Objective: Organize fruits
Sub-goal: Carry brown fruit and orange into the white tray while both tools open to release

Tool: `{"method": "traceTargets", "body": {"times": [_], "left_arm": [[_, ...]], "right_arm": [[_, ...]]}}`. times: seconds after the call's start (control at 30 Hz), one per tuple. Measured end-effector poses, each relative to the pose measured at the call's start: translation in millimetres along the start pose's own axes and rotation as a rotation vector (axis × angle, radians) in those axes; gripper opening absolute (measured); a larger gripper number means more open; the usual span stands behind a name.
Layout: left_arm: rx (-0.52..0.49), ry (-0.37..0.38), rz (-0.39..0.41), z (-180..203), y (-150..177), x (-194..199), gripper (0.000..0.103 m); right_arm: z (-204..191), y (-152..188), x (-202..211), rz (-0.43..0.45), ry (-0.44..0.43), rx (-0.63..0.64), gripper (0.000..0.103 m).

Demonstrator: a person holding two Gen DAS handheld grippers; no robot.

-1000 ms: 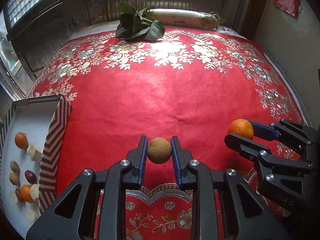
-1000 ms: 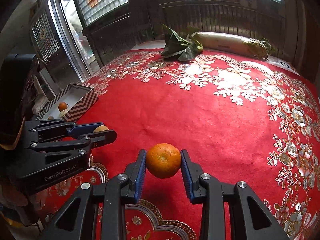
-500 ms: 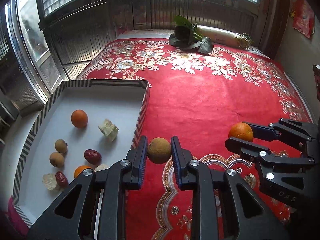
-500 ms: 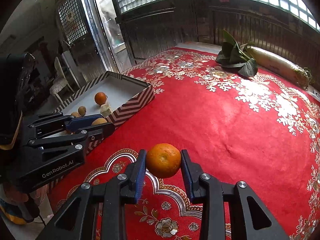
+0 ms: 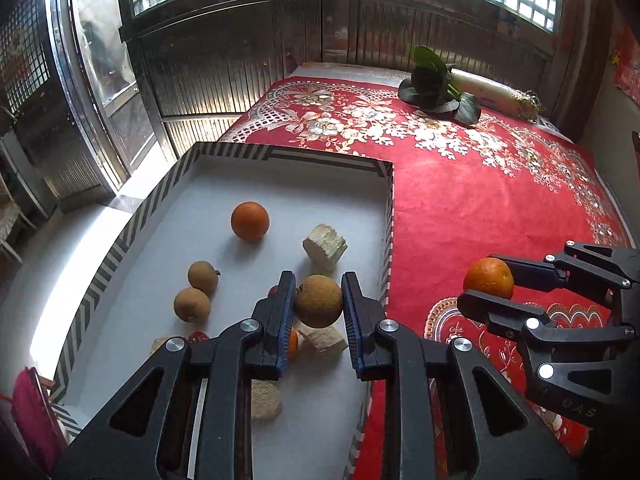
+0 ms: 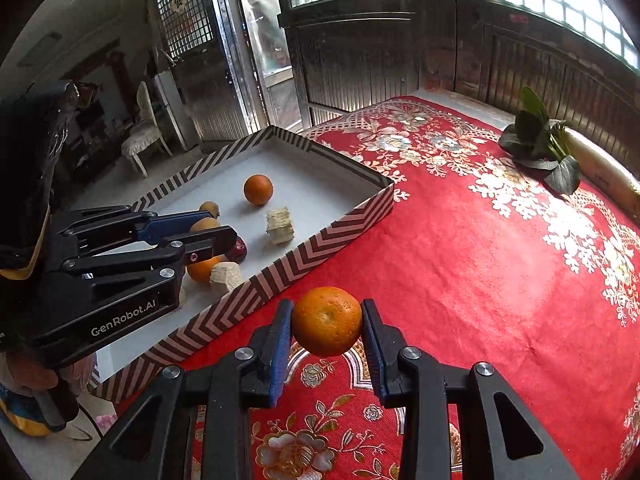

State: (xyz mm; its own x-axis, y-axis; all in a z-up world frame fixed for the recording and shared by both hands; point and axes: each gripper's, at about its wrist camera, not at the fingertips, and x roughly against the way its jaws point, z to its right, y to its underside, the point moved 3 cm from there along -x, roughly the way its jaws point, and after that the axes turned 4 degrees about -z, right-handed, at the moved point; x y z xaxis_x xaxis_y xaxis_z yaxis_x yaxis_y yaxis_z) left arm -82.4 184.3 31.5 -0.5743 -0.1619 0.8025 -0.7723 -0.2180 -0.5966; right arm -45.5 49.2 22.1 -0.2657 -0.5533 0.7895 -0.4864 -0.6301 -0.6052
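Note:
My left gripper point(image 5: 319, 304) is shut on a brown longan point(image 5: 319, 301) and holds it above the near right part of the striped box point(image 5: 288, 156). The box also shows in the right wrist view point(image 6: 320, 240). My right gripper point(image 6: 327, 322) is shut on an orange point(image 6: 327, 321) and holds it above the red cloth, just right of the box; it shows in the left wrist view point(image 5: 486, 286). Inside the box lie an orange point(image 5: 250, 220), two longans point(image 5: 203, 277) point(image 5: 192, 305), red dates and pale chunks point(image 5: 325, 246).
The red patterned cloth point(image 5: 480, 200) covers the table. Green leaves point(image 5: 434, 84) and a long white radish point(image 5: 496, 94) lie at the far edge. Wooden walls and a doorway lie beyond. The box sits at the table's left edge.
Both grippers have swung left with their fruit. The left gripper now hangs over the box instead of the cloth; the right gripper has come close to the box's near wall.

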Motion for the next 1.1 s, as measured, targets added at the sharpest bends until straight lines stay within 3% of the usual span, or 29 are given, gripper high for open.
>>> {"method": "traceTargets", "body": {"times": [0.5, 0.7, 1.1], "left_arm": [[0.096, -0.061, -0.02, -70, 14, -3, 0.023], [0.073, -0.06, -0.024, -71, 15, -6, 0.023], [0.073, -0.068, -0.055, -70, 10, -21, 0.023]], "right_arm": [[-66, -36, -39, -0.043, -0.066, 0.146, 0.032], [-65, -45, -66, -0.09, -0.053, 0.146, 0.032], [-58, -48, -79, -0.093, -0.052, 0.111, 0.033]]}}
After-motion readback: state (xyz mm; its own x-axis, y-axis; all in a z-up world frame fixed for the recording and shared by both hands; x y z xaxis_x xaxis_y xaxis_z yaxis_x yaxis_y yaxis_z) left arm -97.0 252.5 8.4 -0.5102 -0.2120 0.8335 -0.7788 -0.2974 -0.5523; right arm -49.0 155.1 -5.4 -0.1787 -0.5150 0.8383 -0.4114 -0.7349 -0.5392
